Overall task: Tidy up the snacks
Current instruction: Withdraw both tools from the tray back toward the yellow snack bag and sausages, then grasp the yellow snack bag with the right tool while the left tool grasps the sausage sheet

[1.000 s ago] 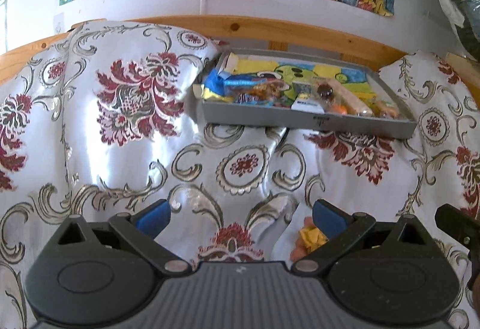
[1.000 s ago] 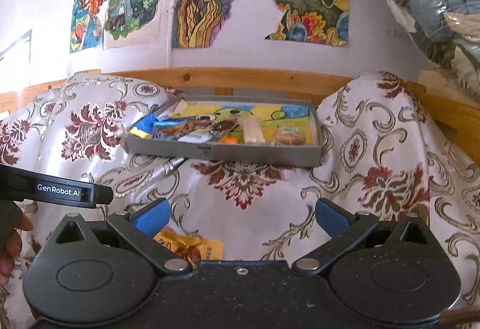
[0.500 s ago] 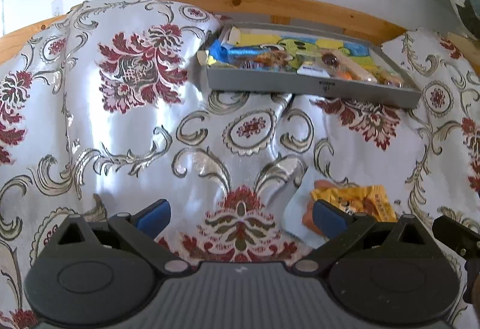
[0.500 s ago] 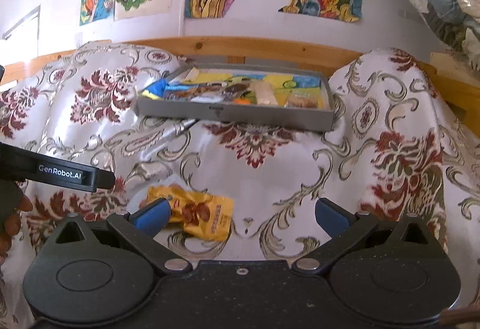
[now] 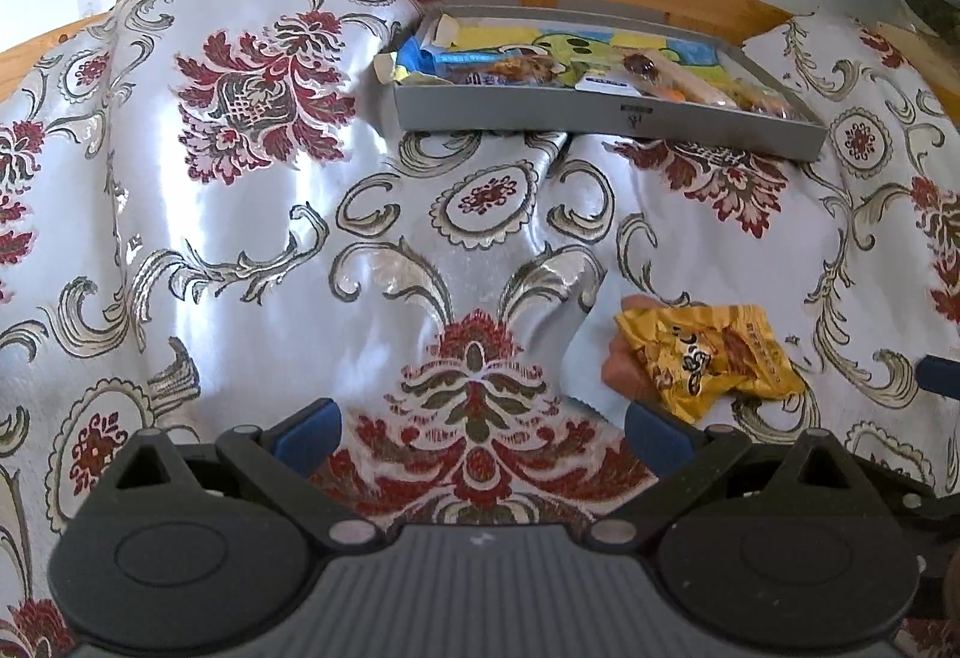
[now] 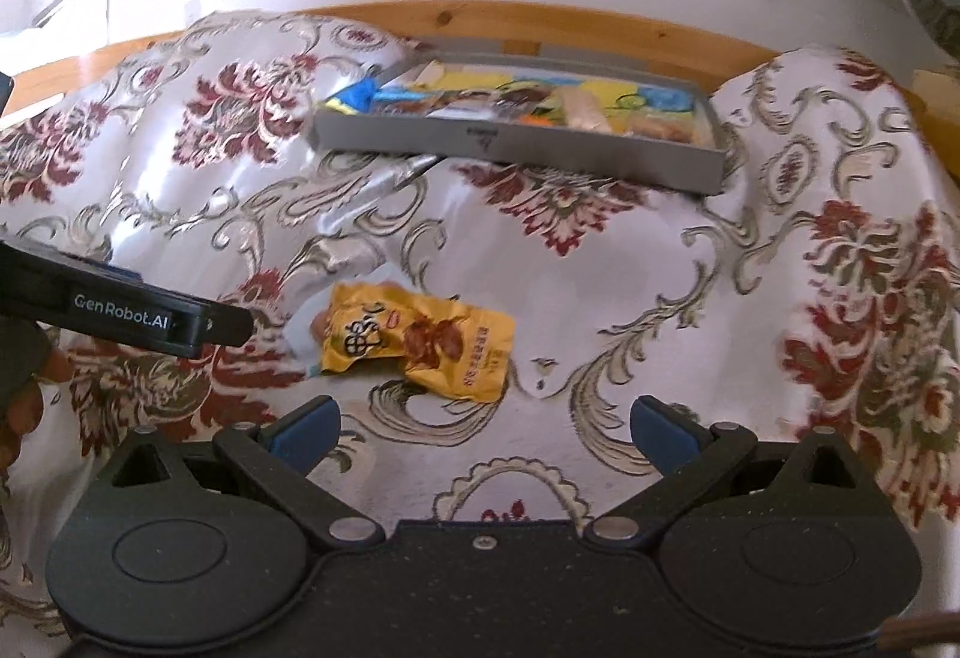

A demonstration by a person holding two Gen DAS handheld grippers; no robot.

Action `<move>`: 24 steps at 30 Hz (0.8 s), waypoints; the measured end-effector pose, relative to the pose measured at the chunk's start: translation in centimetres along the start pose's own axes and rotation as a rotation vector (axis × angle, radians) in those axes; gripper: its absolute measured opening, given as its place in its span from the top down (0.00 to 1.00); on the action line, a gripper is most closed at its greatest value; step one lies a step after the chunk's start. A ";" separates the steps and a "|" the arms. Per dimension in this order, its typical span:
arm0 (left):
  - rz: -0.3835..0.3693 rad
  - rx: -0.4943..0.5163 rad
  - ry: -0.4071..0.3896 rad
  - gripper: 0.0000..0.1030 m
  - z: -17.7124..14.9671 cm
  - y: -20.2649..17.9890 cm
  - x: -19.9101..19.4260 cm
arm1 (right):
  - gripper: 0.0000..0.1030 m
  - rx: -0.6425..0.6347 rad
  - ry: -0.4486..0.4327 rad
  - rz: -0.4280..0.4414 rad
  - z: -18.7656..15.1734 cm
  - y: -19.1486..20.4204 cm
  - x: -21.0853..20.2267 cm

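Snacks mostly sit already in the grey tray [image 6: 516, 150] at the far side of the floral cloth [image 5: 240, 238]; one yellow packet [image 6: 420, 343] lies loose on the cloth, well apart from it. This looks like the approach to that last pickup. Right gripper [image 6: 483, 424], fingers spread and empty, hovers just short of the packet; left gripper [image 5: 480, 427], likewise spread, has it beside its right finger. Next: advance, straddle, pinch.

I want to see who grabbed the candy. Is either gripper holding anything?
No. The left gripper and right gripper are both open and empty; the yellow snack packet lies loose on the cloth.
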State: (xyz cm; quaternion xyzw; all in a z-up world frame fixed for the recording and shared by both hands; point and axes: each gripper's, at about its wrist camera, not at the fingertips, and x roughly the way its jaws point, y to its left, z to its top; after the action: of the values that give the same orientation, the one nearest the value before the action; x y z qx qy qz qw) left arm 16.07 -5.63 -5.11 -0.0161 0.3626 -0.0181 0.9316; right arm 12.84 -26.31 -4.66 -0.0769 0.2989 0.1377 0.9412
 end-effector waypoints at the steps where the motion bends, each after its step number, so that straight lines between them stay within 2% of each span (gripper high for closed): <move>1: 0.000 0.004 0.001 0.01 0.0 0.0 0.0 | 0.01 -0.008 0.008 0.009 0.1 0.0 0.3; 11: 0.001 0.018 0.016 0.01 0.2 0.1 0.9 | 0.01 -0.092 0.029 0.091 1.8 -0.5 2.8; 20: -0.015 0.031 0.020 0.01 0.9 0.4 1.9 | 0.01 -0.334 0.076 0.257 3.4 -0.8 6.1; 24: -0.026 0.028 0.026 0.01 1.0 0.6 2.2 | 0.01 -0.429 0.094 0.302 4.3 -0.8 7.9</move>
State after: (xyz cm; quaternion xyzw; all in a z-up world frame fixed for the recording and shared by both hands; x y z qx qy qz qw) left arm 18.36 -5.15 -5.84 -0.0074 0.3743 -0.0356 0.9266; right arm 21.57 -24.45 -5.77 -0.2355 0.3144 0.3333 0.8571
